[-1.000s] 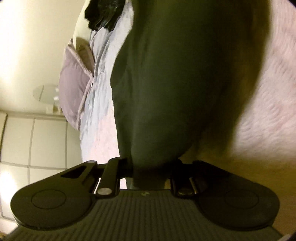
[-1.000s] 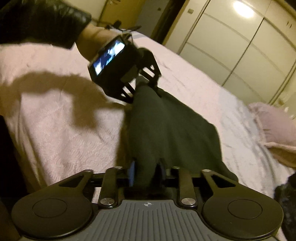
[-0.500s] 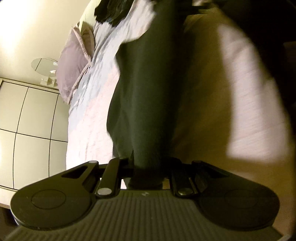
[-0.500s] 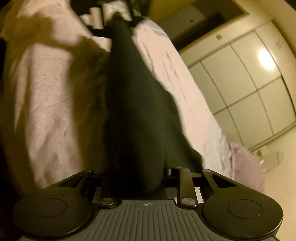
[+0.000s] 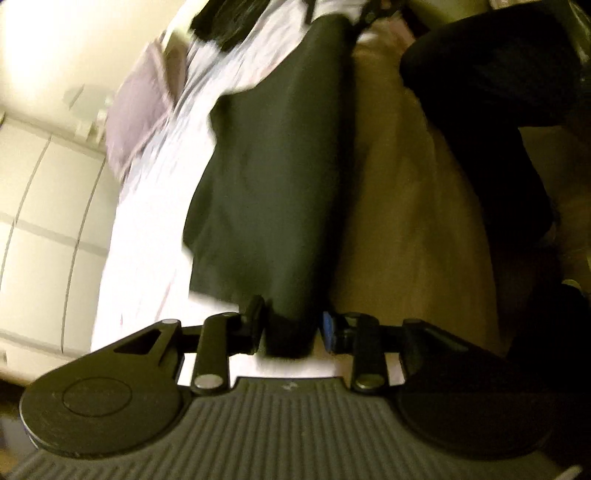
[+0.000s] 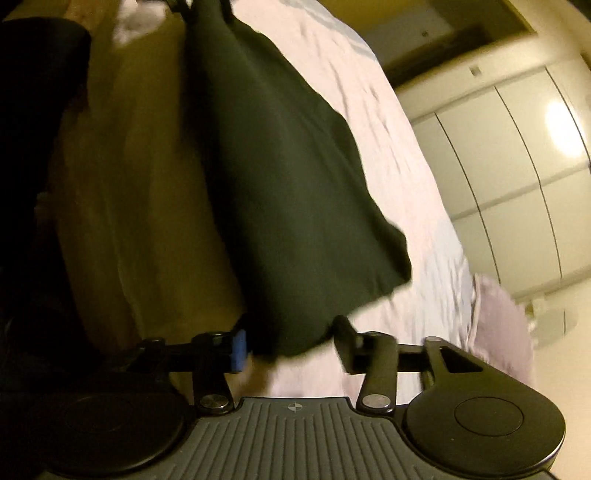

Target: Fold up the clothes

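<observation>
Pale pink bedding covers the bed (image 6: 388,155) that fills both wrist views, its rumpled sheet lit on one side and in deep yellowish shadow on the other. Nearest the left wrist camera, the left gripper (image 5: 291,328) has its jaws opening, with the near end of the dark green garment (image 5: 273,177) between them; a gap shows beside each pad, so the cloth appears released rather than pinched. Nearest the right wrist camera, the right gripper (image 6: 291,343) also has its jaws opening, the blue pad (image 6: 239,349) standing just clear of the garment's (image 6: 295,184) rounded end, which sits between the fingers without being pressed. From each gripper the garment stretches away as a long, narrow band lying along the bed, one edge falling on the shadowed side and a wider flap spreading onto the lit sheet. At the far end of the band in each view, the other gripper shows only as dark, blurred parts at the top edge. Beside the garment in the left wrist view, a dark-clothed part of the person (image 5: 480,110) crosses the upper right. Farther off, a lilac pillow (image 5: 140,110) lies at the head of the bed, with a heap of dark clothes (image 5: 229,18) beyond it. White wardrobe doors (image 6: 517,166) close the background.
</observation>
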The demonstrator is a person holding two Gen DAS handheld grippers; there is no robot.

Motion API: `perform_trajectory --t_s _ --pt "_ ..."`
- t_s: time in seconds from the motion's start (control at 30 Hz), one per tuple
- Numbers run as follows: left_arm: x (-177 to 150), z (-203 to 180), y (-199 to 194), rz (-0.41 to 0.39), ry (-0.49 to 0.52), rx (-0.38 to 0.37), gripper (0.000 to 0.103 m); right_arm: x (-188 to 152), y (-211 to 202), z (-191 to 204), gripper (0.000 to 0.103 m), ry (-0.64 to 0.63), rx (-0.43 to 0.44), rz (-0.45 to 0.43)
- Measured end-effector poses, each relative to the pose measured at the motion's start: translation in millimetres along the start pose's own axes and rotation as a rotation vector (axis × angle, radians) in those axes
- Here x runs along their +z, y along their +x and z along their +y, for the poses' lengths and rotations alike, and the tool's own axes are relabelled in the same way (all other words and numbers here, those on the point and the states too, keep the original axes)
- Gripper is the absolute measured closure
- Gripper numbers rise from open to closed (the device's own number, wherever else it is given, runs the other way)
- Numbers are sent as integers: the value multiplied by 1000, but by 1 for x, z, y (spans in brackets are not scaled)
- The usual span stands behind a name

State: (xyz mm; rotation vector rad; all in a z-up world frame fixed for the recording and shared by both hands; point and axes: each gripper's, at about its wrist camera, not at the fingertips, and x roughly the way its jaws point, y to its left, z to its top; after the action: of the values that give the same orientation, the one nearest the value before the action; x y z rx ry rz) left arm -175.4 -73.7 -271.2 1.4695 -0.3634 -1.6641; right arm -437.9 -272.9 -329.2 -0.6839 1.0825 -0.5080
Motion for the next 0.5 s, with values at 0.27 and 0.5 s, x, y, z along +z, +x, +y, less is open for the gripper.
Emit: perform_trajectory --t_s 0.27,0.5 --pt "-45 60 -21 43 -364 95 75 -30 5 -67 52 339 -37 70" --pt "-30 123 24 -50 -681 22 74 -20 31 -178 52 929 187 -190"
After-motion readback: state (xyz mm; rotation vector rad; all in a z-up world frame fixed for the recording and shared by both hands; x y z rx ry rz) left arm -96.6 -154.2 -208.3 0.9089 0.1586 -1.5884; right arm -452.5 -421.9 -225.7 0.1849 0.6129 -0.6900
